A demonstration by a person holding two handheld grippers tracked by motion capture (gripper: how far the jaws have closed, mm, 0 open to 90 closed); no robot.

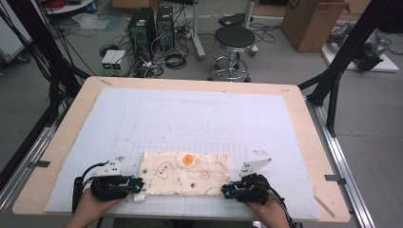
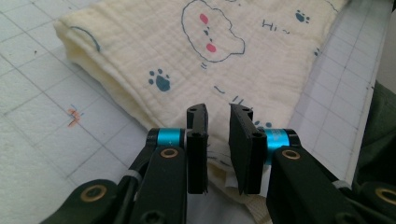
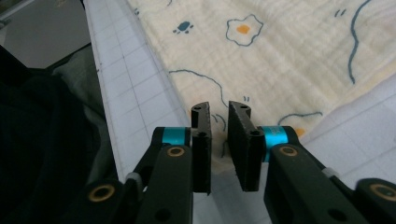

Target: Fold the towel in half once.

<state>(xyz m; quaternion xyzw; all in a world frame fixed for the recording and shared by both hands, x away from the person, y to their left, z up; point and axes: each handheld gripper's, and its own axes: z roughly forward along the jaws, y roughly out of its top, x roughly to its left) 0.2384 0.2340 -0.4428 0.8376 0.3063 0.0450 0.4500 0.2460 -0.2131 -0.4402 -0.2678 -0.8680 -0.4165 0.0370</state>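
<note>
A folded cream cloth (image 1: 185, 173) printed with fried eggs, paw marks and small animal faces lies flat near the front edge of the table. My left gripper (image 1: 139, 186) sits at the cloth's front left corner, and my right gripper (image 1: 224, 191) at its front right corner. In the left gripper view the cloth (image 2: 187, 51) spreads ahead, and the left gripper (image 2: 218, 112) has a narrow gap between its jaws above the folded corner, pressing on nothing. In the right gripper view the right gripper (image 3: 219, 109) stands the same way over the cloth (image 3: 280, 51) edge.
A white gridded mat (image 1: 190, 118) covers most of the wooden table (image 1: 71, 123). The table's front edge runs just behind both hands. Beyond the far edge stand a black stool (image 1: 234, 40), computer towers (image 1: 142, 26) and a cardboard box (image 1: 311, 23).
</note>
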